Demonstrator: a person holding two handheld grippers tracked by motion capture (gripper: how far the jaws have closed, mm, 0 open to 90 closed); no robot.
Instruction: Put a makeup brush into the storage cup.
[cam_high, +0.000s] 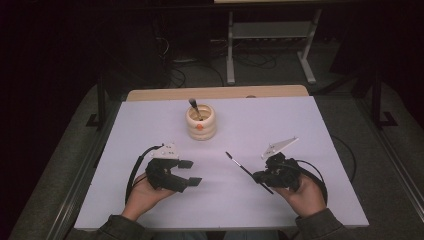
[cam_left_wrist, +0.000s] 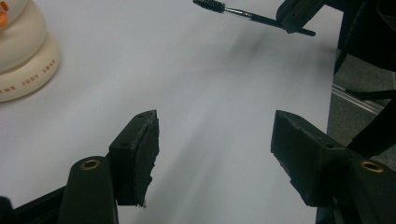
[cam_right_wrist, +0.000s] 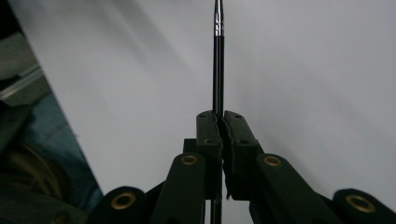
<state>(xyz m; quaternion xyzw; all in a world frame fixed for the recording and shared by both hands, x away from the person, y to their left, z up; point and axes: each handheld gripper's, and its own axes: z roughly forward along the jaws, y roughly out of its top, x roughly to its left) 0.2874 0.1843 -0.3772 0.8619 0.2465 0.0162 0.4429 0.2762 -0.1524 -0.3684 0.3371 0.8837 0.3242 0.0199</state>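
Right gripper (cam_high: 261, 177): jaws pressed together on a thin black brush (cam_high: 245, 170), gripped low on the handle. The shaft runs straight out ahead of the jaws, its bristled tip (cam_left_wrist: 208, 5) farthest from them; a short stub of handle sticks out behind.

Left gripper (cam_high: 189, 172): jaws spread wide, nothing between them, bare white table (cam_high: 280, 125) beneath. The brush tip lies well ahead of these jaws and off to their right.

Holder (cam_high: 201, 122): cream, ringed, upright, beyond both grippers, nearer the left one. One dark-tipped tool (cam_high: 194, 107) stands in it, leaning.

Hands (cam_high: 145, 195): one grasps each gripper from behind.
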